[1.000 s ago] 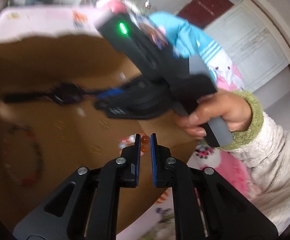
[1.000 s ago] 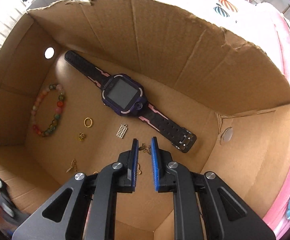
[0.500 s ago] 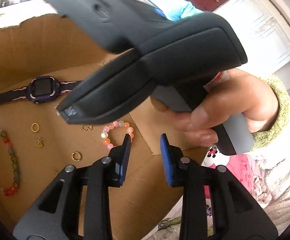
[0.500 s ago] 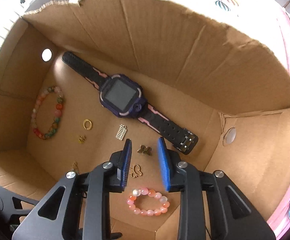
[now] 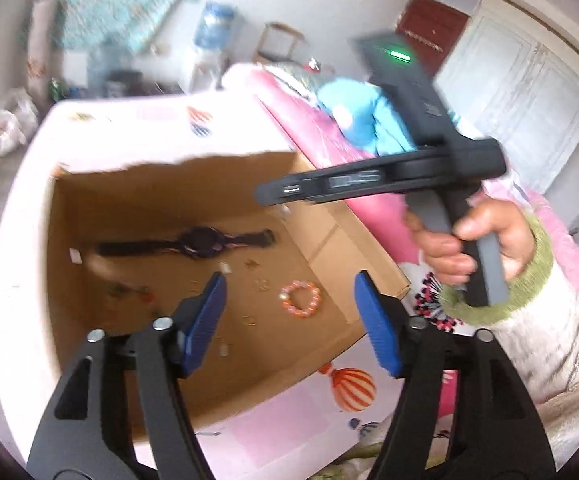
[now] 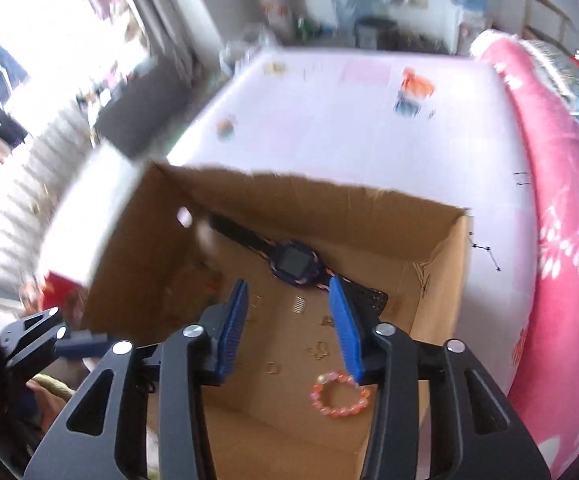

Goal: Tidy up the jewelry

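A cardboard box (image 5: 69,220) (image 6: 137,240) sits on a pink-covered bed. Inside lie a dark purple smartwatch (image 5: 201,240) (image 6: 293,262), an orange-pink bead bracelet (image 5: 300,299) (image 6: 339,396), and several small gold rings and charms (image 6: 317,350). My left gripper (image 5: 289,312) is open and empty, held above the box's near edge. My right gripper (image 6: 289,320) is open and empty, raised above the box. In the left wrist view its body (image 5: 429,152) shows, held by a hand at the right.
The box stands on a pale pink printed sheet (image 6: 349,120). A bright pink quilt (image 6: 561,220) and a blue garment (image 5: 361,116) lie to the right. White doors (image 5: 529,92) and room clutter are in the background.
Both grippers have opened wide and pulled up and back out of the box. The orange-pink bracelet now lies loose on the box floor.
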Available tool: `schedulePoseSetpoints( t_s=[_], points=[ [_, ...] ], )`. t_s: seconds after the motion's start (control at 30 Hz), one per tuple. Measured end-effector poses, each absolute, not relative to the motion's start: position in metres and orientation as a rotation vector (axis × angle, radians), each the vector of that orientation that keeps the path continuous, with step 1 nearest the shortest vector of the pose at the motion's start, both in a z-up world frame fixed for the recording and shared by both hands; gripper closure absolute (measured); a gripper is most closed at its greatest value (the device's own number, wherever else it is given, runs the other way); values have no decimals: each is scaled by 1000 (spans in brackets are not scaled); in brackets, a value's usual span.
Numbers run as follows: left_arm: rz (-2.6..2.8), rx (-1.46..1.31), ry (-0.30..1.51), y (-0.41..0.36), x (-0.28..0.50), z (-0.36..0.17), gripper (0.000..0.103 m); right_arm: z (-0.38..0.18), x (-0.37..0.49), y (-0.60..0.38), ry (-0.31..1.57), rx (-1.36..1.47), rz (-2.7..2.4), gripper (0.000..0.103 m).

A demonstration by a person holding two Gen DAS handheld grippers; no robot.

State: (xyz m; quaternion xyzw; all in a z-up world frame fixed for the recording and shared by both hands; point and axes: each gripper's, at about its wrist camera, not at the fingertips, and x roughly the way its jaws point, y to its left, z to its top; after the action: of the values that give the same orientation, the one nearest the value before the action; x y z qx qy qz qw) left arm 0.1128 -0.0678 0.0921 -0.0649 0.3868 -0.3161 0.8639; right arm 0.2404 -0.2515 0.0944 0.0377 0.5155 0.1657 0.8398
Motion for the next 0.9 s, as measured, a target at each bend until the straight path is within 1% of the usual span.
schedulePoseSetpoints(
  t_s=[0.03,0.1,0.13,0.17,0.2,0.23,0.3,0.4,0.47,0.53,0.6,0.77,0.9],
  points=[
    [-644,-133,798,-67,115,95,32,102,232,-256,1056,102,351,56],
    [-601,-126,771,-59,105,100,26,117,209,-261,968,166,343,46],
    [-575,-120,758,-53,102,103,24,120,194,-261,914,201,327,44],
    [-552,-116,747,-48,100,106,20,124,181,-263,870,226,314,39],
    [-531,-114,738,-37,97,110,19,124,168,-265,837,246,300,33],
    [-506,-111,731,-27,92,113,19,126,159,-268,813,261,287,31],
    [-476,-107,721,-20,87,119,14,123,137,-267,777,294,254,29],
    [-407,-88,701,-19,82,116,11,115,114,-261,774,324,210,25],
    [-351,-70,706,-18,80,112,11,112,103,-256,773,313,173,25],
    [-327,-73,713,-18,79,106,11,113,92,-257,769,300,142,23],
    [-302,-88,720,-16,79,102,9,111,83,-255,762,293,104,15],
    [-164,-75,751,-10,81,94,9,101,68,-248,809,242,10,13],
    [-52,-42,759,-7,84,96,9,96,66,-240,846,192,-38,9]
  ],
)
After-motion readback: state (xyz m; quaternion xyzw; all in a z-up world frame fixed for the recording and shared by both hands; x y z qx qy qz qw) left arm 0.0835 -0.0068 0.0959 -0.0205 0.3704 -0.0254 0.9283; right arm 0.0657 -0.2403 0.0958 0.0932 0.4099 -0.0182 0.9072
